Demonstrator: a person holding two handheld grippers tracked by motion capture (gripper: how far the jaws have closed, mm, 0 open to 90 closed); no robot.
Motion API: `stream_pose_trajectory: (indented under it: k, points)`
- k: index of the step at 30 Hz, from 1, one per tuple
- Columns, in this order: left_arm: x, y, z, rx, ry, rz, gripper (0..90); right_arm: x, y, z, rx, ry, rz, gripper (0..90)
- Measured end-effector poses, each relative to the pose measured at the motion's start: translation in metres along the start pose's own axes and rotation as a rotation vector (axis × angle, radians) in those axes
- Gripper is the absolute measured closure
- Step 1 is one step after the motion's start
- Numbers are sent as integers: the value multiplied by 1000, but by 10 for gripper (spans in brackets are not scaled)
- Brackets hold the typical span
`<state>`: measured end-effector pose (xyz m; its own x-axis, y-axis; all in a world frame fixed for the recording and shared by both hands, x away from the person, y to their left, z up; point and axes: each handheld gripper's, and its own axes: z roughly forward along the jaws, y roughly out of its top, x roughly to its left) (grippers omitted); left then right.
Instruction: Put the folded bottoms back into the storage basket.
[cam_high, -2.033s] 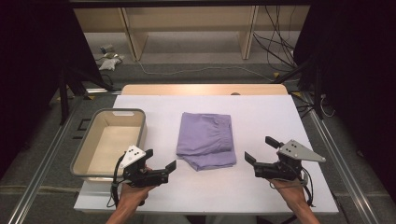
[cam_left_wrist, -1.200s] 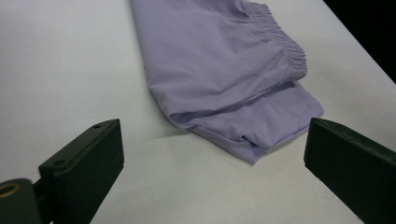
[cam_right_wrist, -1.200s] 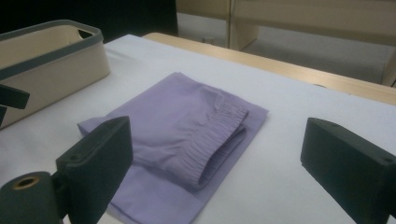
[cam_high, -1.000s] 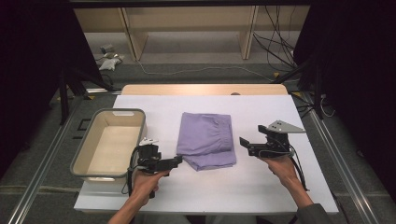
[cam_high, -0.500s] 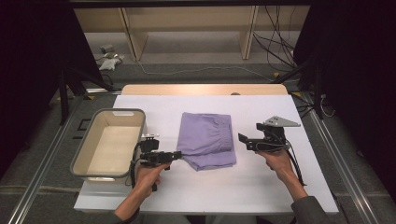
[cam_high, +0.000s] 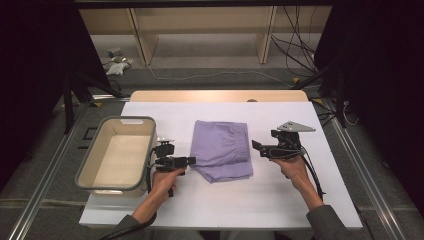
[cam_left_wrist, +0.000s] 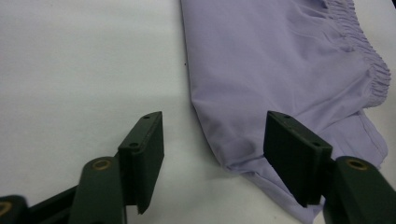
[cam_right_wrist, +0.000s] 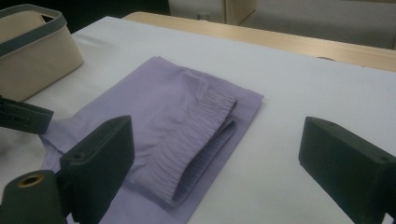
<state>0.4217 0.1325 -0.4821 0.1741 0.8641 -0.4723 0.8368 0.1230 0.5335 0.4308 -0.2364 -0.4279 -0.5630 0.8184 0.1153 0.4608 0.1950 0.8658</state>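
**Both tongs at the folded lilac cloth**

The left tongs (cam_high: 192, 160) sit low at the near left corner of the folded cloth (cam_high: 221, 148), their flat black rectangular pads (cam_left_wrist: 145, 149) apart. They have just been closing in, and in the left gripper view the cloth's rounded corner lies in the gap between them, not yet pinched (one pad overlaps the hem, but I cannot tell if it touches). The right tongs (cam_high: 257, 146) hover just off the cloth's right edge, blocky matte jaws standing wide apart with nothing clamped; a grey three-cornered plate rides on top of that gripper and a cable trails back along the person's forearm.

The cloth is a thin, smooth, pale purple garment folded into a rough rectangle, lying flat in the middle of the worktop (cam_high: 300, 200). A gathered, ribbed elastic band (cam_right_wrist: 196, 135) runs along its right side, puckered into fine ridges, and the folded layers stack visibly at that edge.

The worktop has a plain white matte covering, with a strip of light wood showing at the far edge.

To the left of the cloth, just beyond the left hand, stands a rectangular basket (cam_high: 87, 170) with rounded corners, cream-coloured walls and a grey-green rim. Its inside shows a bare pale floor.
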Motion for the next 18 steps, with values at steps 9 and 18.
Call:
stream_pose_trajectory:
  k: [9, 18]
  points:
    - [-4, 0, 9, 29, -26, -4, 523, 0, 1, 4, 6, -4, 7, 116]
    - [-4, 0, 14, 44, -43, -26, 761, -2, 2, 14, 44, -6, 15, 120]
